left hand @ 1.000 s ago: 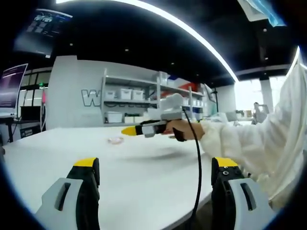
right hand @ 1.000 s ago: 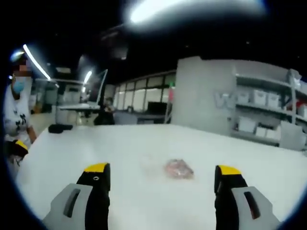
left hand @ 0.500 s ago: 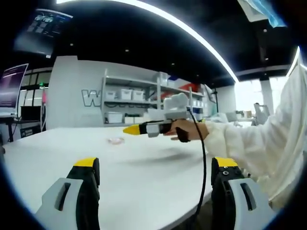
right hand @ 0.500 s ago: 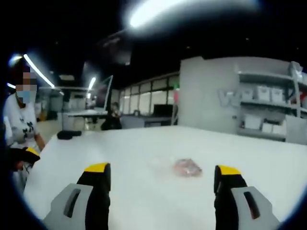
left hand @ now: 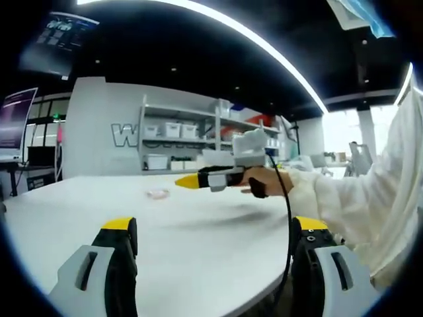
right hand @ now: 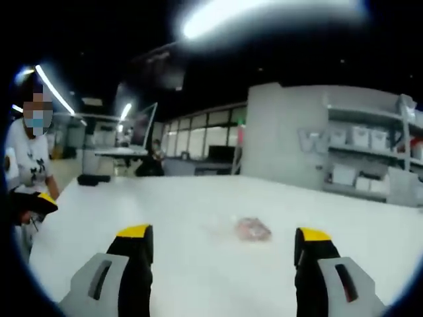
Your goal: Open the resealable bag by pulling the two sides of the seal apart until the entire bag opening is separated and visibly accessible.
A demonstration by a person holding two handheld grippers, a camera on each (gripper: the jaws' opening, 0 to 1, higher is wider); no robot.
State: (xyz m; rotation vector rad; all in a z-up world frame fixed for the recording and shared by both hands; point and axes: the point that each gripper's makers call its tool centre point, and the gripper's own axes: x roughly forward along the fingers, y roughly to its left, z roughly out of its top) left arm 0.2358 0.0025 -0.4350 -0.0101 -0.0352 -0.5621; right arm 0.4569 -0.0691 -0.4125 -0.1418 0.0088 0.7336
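A small clear resealable bag with pinkish contents lies flat on the white table, ahead of my right gripper, whose jaws stand open and empty. In the left gripper view the same bag is a small patch far out on the table. My left gripper is open with nothing between its jaws, low over the table's near edge. The right gripper, held by a gloved hand in a white sleeve, hovers above the table to the right of the bag.
Shelving with white bins stands behind the table against a grey wall. A person in a white shirt is at the table's left end, beside the left gripper's yellow tip. A dark object lies at the far left edge.
The right gripper has drifted a little to the right in the left gripper view. The bag has shifted slightly in the right gripper view as that camera moved. Both grippers stay open.
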